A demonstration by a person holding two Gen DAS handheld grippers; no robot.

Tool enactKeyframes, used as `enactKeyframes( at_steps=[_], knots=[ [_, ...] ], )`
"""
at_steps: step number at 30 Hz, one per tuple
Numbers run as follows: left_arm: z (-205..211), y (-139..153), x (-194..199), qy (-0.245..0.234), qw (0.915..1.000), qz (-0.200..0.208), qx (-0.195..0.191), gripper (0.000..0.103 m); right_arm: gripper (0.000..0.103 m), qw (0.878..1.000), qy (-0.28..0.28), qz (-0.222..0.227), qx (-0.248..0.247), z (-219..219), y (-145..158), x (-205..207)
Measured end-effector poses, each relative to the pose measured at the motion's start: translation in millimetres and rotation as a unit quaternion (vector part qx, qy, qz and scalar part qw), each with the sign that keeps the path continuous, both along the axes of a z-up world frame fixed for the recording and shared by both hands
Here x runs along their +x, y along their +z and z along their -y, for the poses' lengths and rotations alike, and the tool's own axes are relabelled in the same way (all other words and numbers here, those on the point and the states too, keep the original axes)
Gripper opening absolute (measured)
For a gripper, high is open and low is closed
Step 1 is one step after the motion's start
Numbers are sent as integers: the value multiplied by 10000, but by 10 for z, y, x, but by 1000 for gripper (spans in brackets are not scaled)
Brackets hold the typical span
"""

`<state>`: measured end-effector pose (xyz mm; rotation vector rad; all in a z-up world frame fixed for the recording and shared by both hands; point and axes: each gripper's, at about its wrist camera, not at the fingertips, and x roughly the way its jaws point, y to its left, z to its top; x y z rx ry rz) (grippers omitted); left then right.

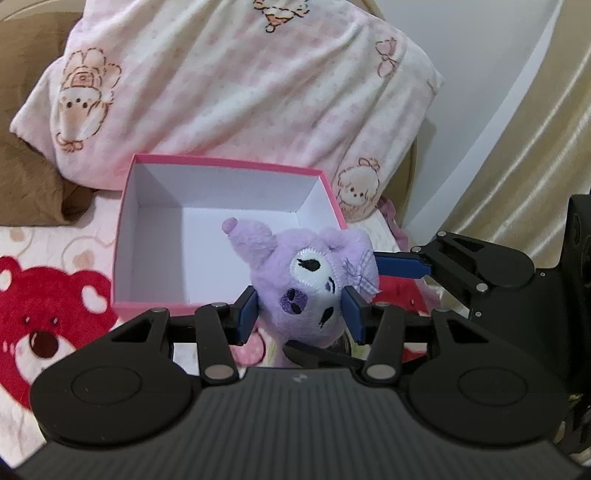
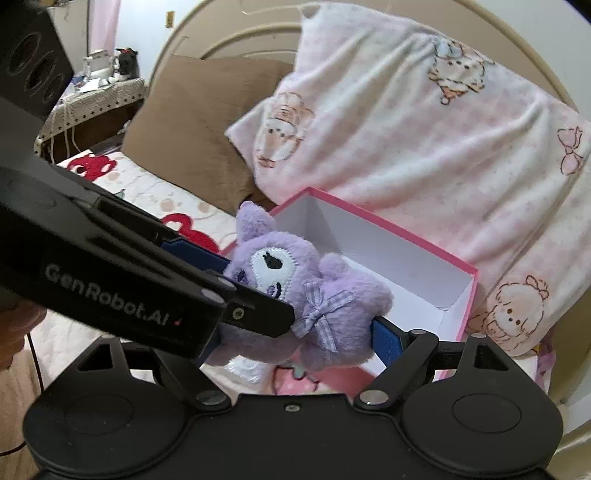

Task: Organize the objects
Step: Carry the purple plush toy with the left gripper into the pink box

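Left wrist view: left gripper pinching purple plush toy before open pink box; right gripper also clamping toy.

You're working in a bedroom at home: a fleecy pink-and-white pillow printed with cartoon characters leans beside a brown plush cushion against a curved cream headboard, on a white bedspread with red bears. A cluttered side table draped in lace cloth stands nearby.
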<state>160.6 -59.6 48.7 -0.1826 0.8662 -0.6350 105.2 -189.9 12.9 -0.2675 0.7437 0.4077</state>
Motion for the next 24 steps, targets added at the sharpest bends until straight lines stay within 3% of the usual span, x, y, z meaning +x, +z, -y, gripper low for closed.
enactKeyframes(
  at_steps=[5,14,24],
  knots=[
    [159,-89,491,-125,9997,-220,-19,47,88,9991,-182,-388,-64,139,-34,490],
    [469,-505,1294,-68,9978,-653,-6,47,88,9939,-527,-891,381,464,-407,1270],
    [560,-997,1867,107,9918,-1272,16,47,88,9882,-567,-1398,277,453,-806,1818]
  ],
)
